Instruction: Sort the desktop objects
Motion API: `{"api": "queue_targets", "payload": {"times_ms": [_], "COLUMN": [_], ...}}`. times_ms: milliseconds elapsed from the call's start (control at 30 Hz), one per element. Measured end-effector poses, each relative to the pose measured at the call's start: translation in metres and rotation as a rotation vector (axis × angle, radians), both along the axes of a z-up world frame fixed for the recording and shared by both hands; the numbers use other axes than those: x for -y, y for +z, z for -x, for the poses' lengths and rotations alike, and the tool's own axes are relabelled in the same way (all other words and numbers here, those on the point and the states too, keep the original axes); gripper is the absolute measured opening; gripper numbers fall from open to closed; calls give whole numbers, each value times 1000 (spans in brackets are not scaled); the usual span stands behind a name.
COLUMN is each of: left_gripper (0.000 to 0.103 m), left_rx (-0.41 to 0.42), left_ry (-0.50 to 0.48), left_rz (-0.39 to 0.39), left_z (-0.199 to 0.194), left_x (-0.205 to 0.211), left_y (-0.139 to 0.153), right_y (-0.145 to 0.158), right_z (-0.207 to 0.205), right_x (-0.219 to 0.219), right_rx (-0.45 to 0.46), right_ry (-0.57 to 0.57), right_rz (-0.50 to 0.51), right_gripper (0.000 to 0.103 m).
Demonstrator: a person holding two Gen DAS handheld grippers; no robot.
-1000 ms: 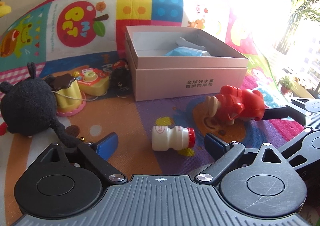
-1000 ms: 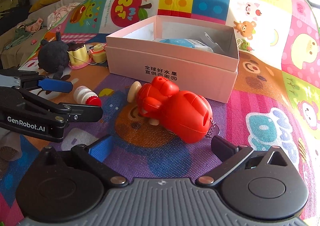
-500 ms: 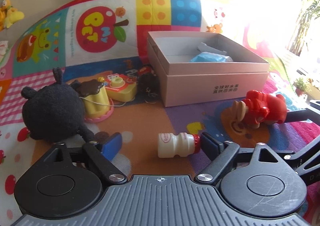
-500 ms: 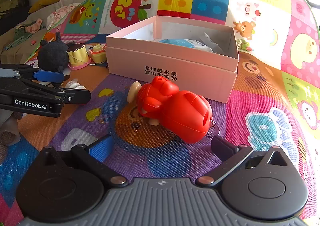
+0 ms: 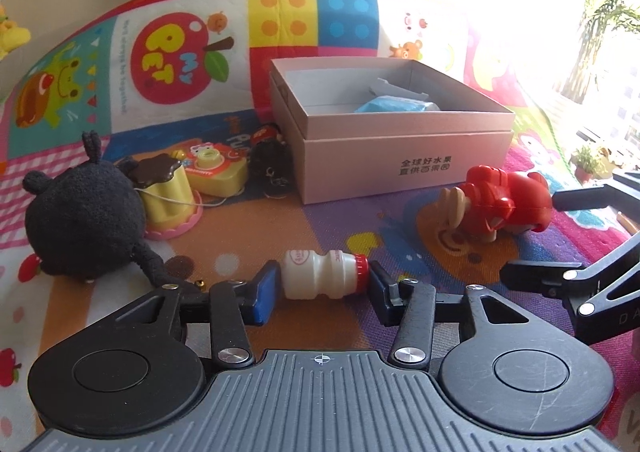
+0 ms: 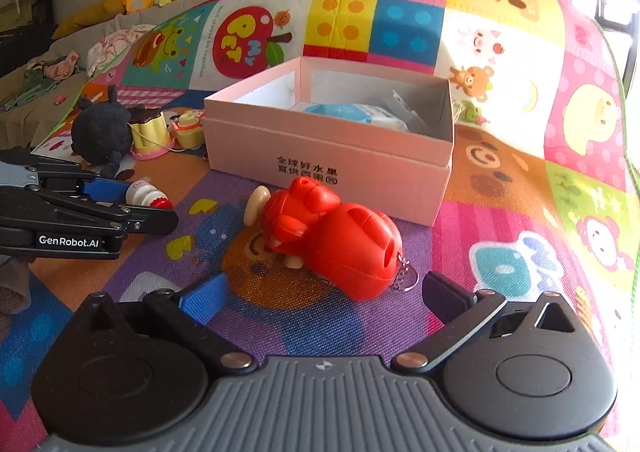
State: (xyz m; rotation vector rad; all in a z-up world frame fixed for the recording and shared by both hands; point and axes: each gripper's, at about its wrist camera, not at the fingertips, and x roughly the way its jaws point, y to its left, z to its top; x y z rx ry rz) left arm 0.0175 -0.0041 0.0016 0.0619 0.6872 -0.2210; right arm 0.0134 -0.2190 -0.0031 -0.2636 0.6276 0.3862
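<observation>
The left gripper is closing end to end on a small white bottle that is lying on its side on the play mat, in the mat's near middle, well short of the open pink box. The bottle's long axis is running straight across the gap between the jaws: its flat base is meeting the blue pad on one side and its red cap is pointing at, and touching or all but touching, the dark pad on the other. The grip therefore seems to be taking the bottle by its two ends rather than round its waist, a hold that may let it pivot when lifted.

From the right wrist view the same bottle is showing between the left gripper's fingers, cap aimed toward the red toy.

The right gripper is hanging wide open and holding nothing, its fingers flanking the near end of the red toy without touching it. That toy is lying on its side just in front of the box's near wall, its long axis running diagonally, the pale foot end toward the bottle and the round end toward the right gripper. It is the right hand's nearer target; the bottle is the left's.

The box is lying beyond both, farther up the mat.
</observation>
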Motion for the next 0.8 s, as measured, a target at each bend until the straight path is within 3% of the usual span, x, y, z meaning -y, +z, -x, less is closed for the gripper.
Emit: {"api": "queue_targets", "payload": {"times_ms": [67, 233, 300, 367, 433, 500, 567, 667, 800], "left_gripper": [52, 54, 60, 72, 85, 86, 92, 95, 96], "left_rx": [6, 11, 10, 6, -4, -6, -7, -12, -15], "left_ry": [-1, 8, 8, 16, 35, 41, 40, 42, 44], "left_rz": [0, 22, 29, 39, 55, 76, 84, 85, 81], "left_z": [2, 2, 3, 1, 0, -1, 0, -1, -2], "left_x": [-1, -4, -5, -7, -10, -14, -15, -15, -15], "left_y": [-1, -1, -1, -1, -1, -1, -1, -1, -1], "right_y": [3, 0, -4, -4, 0, 9, 20, 24, 22], "right_z": [3, -6, -11, -16, -20, -26, -34, -52, -57], "right_x": [-7, -20, -25, -27, -30, -24, -12, 6, 20], "right_rx": [62, 107, 118, 86, 52, -36, -167, -363, -362], "right_ry": [37, 90, 98, 108, 99, 93, 85, 50, -13], "right_rz": [76, 179, 226, 220, 215, 120, -18, -208, -245], "right_gripper": [103, 102, 84, 72, 69, 67, 54, 54, 56]}}
